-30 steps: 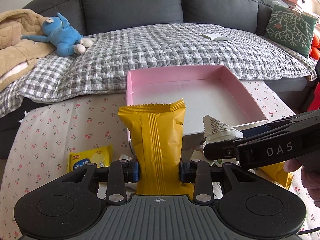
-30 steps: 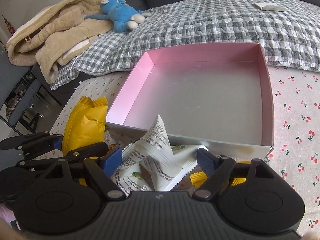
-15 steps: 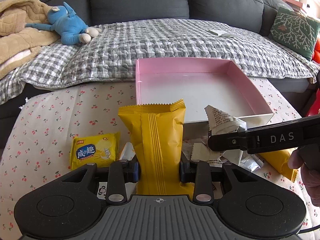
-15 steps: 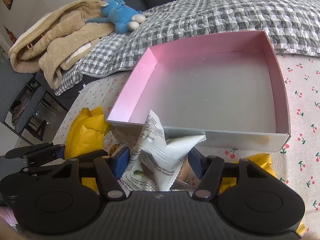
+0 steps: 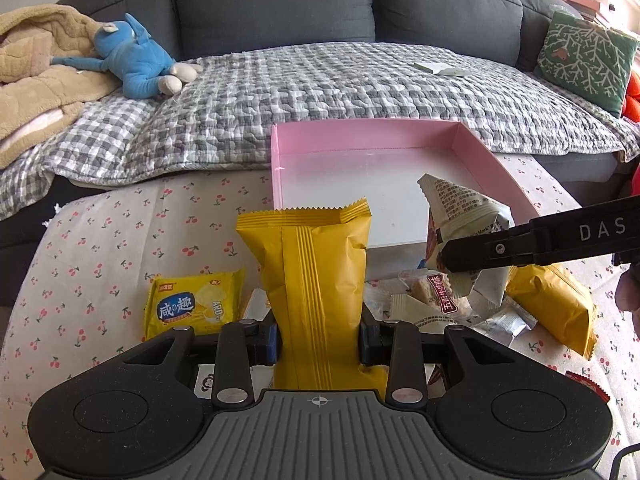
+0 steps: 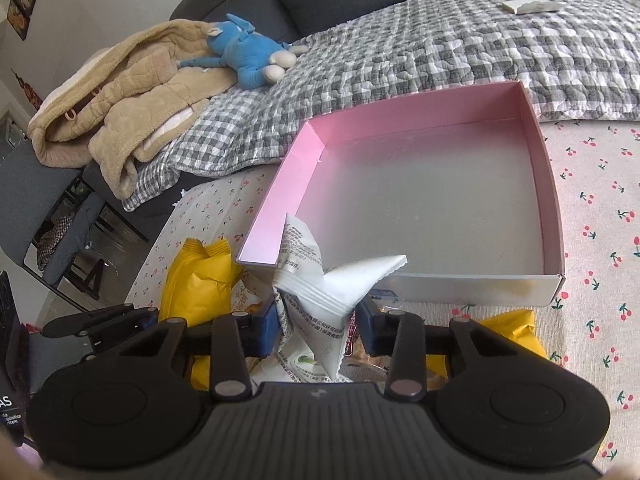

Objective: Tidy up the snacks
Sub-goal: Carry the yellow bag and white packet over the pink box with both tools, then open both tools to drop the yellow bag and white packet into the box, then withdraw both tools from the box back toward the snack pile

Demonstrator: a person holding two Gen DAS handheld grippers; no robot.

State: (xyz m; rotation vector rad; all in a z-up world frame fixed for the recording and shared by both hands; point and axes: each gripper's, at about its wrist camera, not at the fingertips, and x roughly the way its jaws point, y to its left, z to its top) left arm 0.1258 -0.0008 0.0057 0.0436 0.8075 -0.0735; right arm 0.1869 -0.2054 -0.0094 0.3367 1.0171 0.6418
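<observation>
Landmark: pink box (image 5: 396, 168), open top, nothing in it, sitting on the cherry-print counter (image 5: 120, 248) with its far side against the sofa edge.

Left claw (image 5: 320, 342): pads clamped on both sides of a yellow packet (image 5: 316, 280), narrow gap. Packet stands upright, crimped top edge up, just in front of the box's near wall and left of its middle.

Right claw (image 6: 316, 330): jaws closing, white snack packet (image 6: 320, 292) between them and pinched at its waist; wrapper is crumpled where the blue pads meet it. Packet's two corners fan out above the pads, overlapping the box's near-left corner in the right wrist view. In the left wrist view the same packet (image 5: 464, 232) hangs from the black finger, lifted off the pile, at the box's near-right part.

Loose snacks on the counter, all in front of the box's near wall:
- flat yellow biscuit pack (image 5: 194, 306) with blue label, off to the near-left
- second yellow packet (image 5: 552, 304) lying on its side, near-right
- small pile of white and brown wrappers (image 5: 440, 300) between the two claws

Behind the box: grey checked quilt (image 5: 320, 88) over the sofa, blue plush toy (image 5: 132, 60) far left on it beside a tan blanket (image 5: 36, 80).
</observation>
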